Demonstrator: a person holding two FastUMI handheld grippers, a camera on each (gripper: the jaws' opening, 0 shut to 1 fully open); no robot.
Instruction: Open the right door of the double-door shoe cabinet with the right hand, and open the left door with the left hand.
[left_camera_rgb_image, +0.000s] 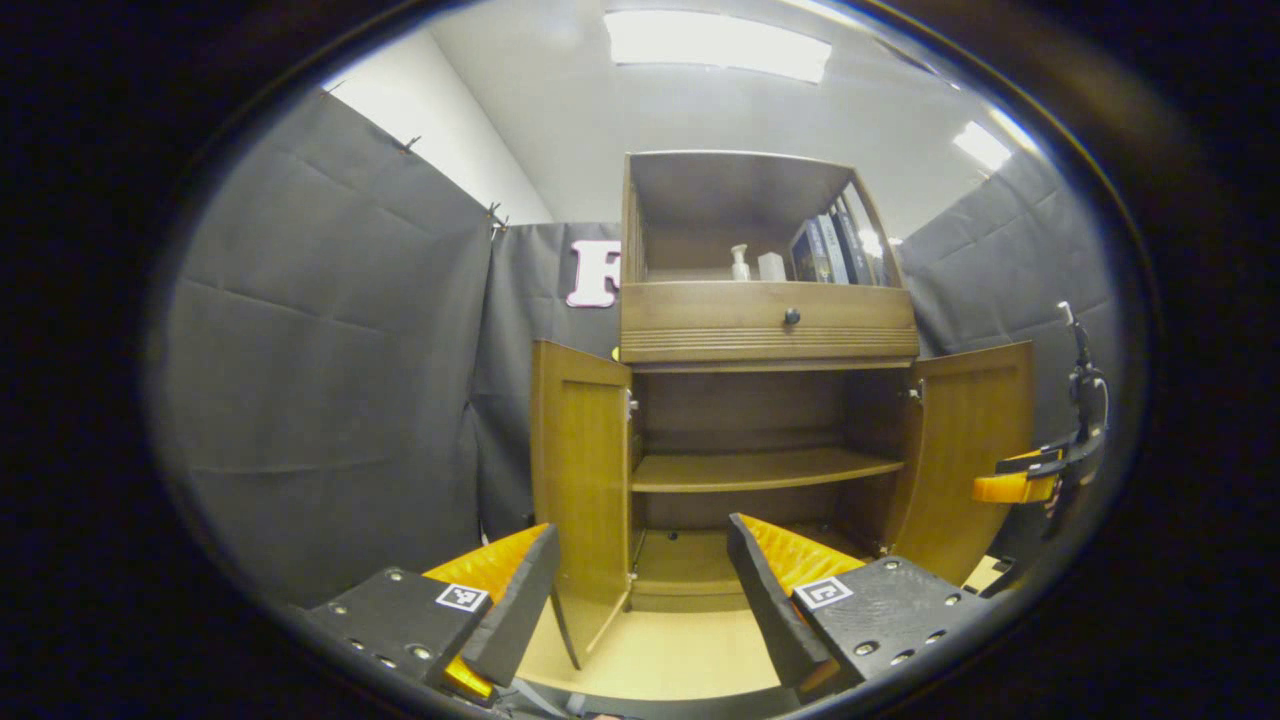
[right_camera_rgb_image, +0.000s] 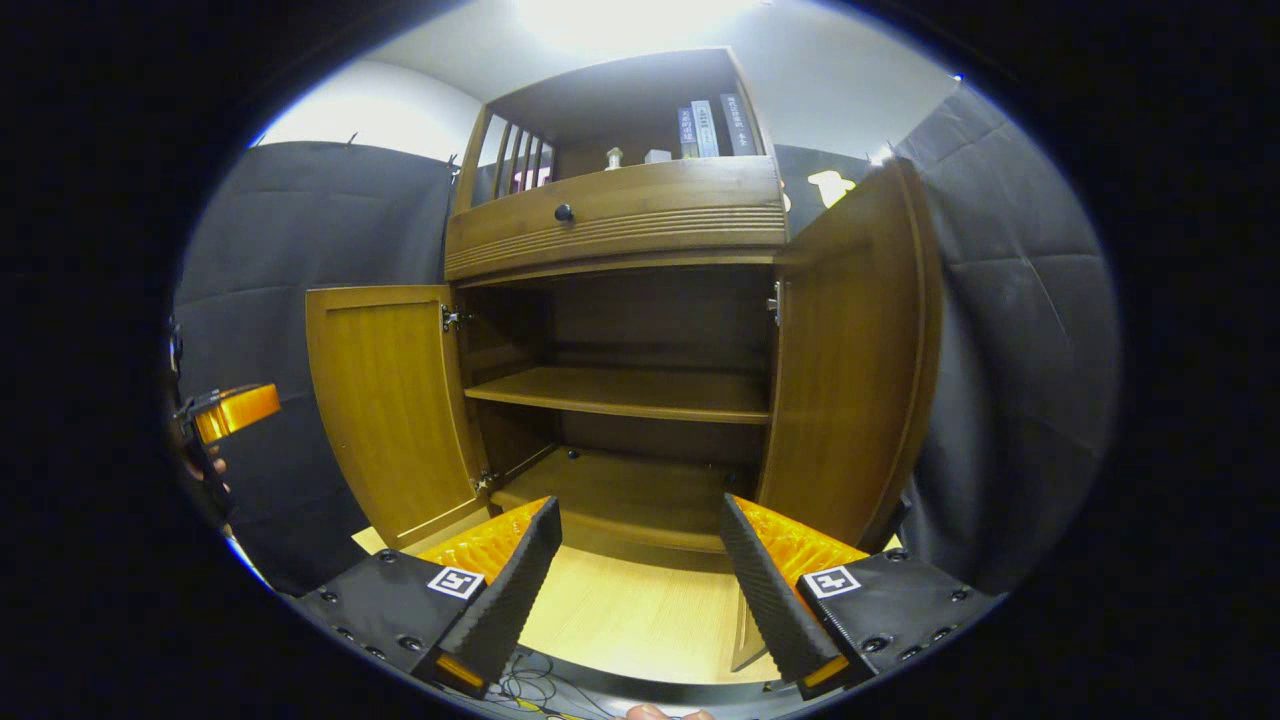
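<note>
Before two parted grippers (left_camera_rgb_image: 640, 590) (right_camera_rgb_image: 640, 580), two open doors (left_camera_rgb_image: 580, 480) (right_camera_rgb_image: 850, 370).

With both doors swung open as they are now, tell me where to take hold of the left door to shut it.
Grip the left door by its free vertical edge, the one farthest from the hinges. It stands swung out toward the camera, so that thin edge faces forward. I would bring the left gripper, jaws open, straight in from the front so they straddle the panel. No knob is visible on it.

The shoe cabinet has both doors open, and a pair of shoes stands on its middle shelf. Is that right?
Not quite. Both the left door and right door are open, but the right gripper view shows the middle shelf bare, with no shoes.
</note>
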